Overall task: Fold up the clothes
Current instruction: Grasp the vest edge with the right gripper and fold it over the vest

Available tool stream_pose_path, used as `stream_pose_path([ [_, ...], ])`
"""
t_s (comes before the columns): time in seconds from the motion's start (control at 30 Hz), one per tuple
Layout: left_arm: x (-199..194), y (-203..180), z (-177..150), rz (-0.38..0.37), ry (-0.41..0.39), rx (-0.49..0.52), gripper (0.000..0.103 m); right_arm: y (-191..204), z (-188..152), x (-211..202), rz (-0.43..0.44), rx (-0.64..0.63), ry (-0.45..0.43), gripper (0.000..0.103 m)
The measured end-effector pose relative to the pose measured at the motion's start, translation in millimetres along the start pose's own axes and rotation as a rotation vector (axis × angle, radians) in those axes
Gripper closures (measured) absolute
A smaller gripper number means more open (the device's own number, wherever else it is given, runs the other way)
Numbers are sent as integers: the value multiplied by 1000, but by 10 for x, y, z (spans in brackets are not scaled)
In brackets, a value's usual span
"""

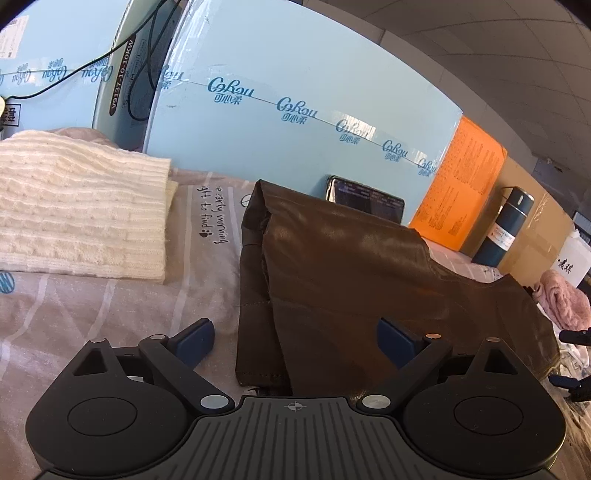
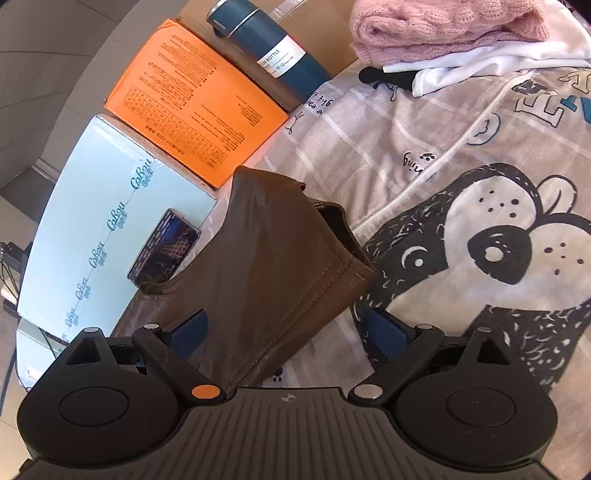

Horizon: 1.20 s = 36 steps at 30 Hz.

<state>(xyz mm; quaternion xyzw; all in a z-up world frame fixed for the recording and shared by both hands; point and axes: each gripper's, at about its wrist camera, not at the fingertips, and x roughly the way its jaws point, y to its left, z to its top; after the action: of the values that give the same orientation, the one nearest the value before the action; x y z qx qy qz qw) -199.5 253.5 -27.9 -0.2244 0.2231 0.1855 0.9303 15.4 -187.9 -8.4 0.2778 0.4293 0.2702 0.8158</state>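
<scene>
A brown leather garment [image 1: 354, 280] lies folded on the patterned bedsheet [image 1: 110, 302]. My left gripper [image 1: 295, 341] is open just above its near edge, one finger over the sheet and one over the leather. In the right wrist view the same garment [image 2: 266, 266] lies between the open fingers of my right gripper [image 2: 286, 334], which holds nothing. The right gripper's dark tips [image 1: 576, 338] show at the right edge of the left wrist view.
A folded cream knit sweater [image 1: 74, 206] lies at the left. Light blue boxes [image 1: 295, 122], an orange box [image 2: 195, 99], a phone [image 2: 164, 247] and a blue bottle [image 2: 273, 48] line the back. A pink knit [image 2: 443, 26] and a panda-print hoodie [image 2: 480, 240] lie at the right.
</scene>
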Motion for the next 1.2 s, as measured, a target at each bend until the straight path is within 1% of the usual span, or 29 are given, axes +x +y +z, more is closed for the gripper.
stream_pose_path([
  [0.07,16,-2,-1,10,9,0,6,92,-12,87,-25,7,-30,10],
  [0.13,28,-10,-1,13,16,5,5,181,-42,174,-28,19,-49,14],
  [0.17,33,-16,-2,12,18,9,5,210,-65,218,-22,29,-62,20],
  [0.2,39,-20,-3,10,21,11,4,227,-88,264,-16,31,-78,28],
  [0.23,44,-19,-2,5,24,11,4,233,-108,297,-11,26,-98,34],
  [0.3,54,-16,0,0,25,7,4,169,-108,323,4,40,-129,56],
  [0.37,64,-14,3,-5,26,4,3,78,-89,332,27,74,-150,64],
  [0.47,78,-43,3,-18,29,15,3,-77,-32,311,96,171,-160,64],
  [0.53,90,-79,0,-30,34,30,3,-110,-9,307,108,182,-162,66],
  [0.6,98,-108,-4,-35,38,42,3,-82,-7,330,91,140,-150,90],
  [0.63,100,-118,-7,-32,40,47,3,-61,-15,330,98,121,-148,93],
  [0.7,103,-127,-9,-28,42,51,3,-22,-32,291,127,93,-163,97],
  [0.77,103,-123,-12,-27,43,49,3,18,-44,222,176,64,-182,98],
  [0.9,100,-129,-17,-23,44,57,3,69,-86,53,328,47,-185,98],
  [1.0,78,-187,-32,-13,43,88,3,52,-105,-71,447,68,-174,98],
  [1.07,49,-263,-62,-34,48,122,3,22,-111,-160,512,86,-170,98],
  [1.13,33,-359,-128,-109,72,149,3,-27,-132,-267,530,90,-185,99],
  [1.17,35,-422,-173,-134,90,166,3,-61,-134,-321,523,91,-198,99],
  [1.2,38,-486,-219,-157,108,185,3,-106,-126,-378,498,90,-218,99],
])
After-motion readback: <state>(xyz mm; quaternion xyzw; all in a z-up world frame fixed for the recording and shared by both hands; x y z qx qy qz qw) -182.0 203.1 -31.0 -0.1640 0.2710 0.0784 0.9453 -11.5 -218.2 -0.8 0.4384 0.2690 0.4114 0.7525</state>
